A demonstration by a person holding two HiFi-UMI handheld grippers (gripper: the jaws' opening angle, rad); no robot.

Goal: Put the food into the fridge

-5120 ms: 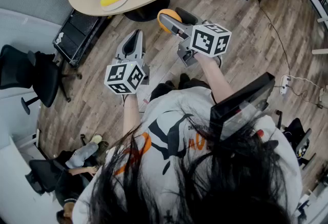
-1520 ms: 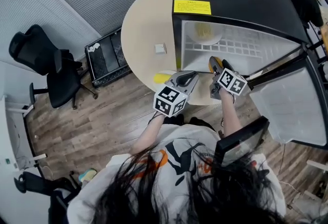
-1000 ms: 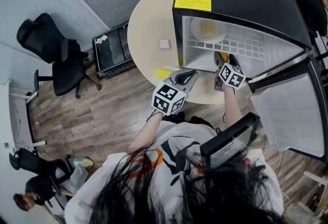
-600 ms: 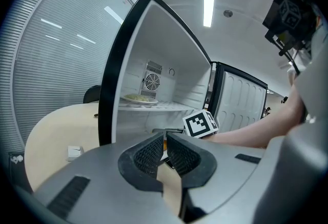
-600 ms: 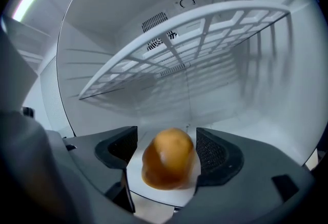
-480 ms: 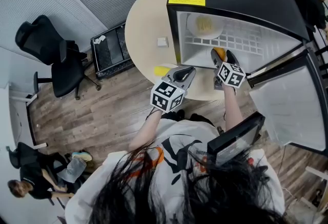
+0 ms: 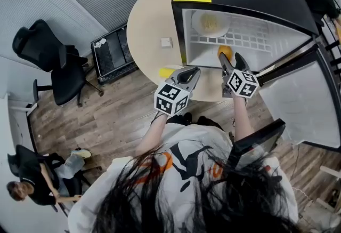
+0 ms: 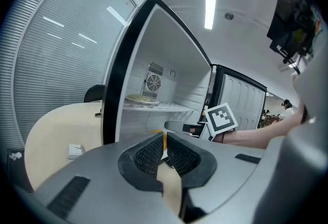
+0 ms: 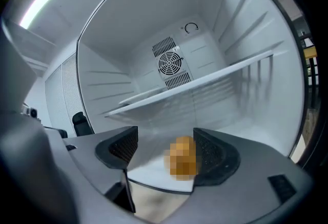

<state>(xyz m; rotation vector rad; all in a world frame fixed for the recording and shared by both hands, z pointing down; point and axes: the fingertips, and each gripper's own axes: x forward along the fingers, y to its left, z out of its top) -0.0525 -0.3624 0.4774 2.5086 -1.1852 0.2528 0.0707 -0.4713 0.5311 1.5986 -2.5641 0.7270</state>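
Orange food item [image 9: 183,161] sits inside the fridge [image 9: 246,28], between the spread jaws of the right gripper [image 9: 164,150]. It lies close against the jaw on the view's right and well clear of the other, low under the shelf [image 9: 205,82]; actual contact with the near jaw cannot be confirmed. Beside it, just outside the fridge opening, the left gripper [image 8: 164,150] has its jaws pressed almost together with nothing between them.

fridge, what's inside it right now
A plate of pale food on the wire shelf; below it, an orange food item between the right gripper's open jaws. The gripper's body covers the near floor.
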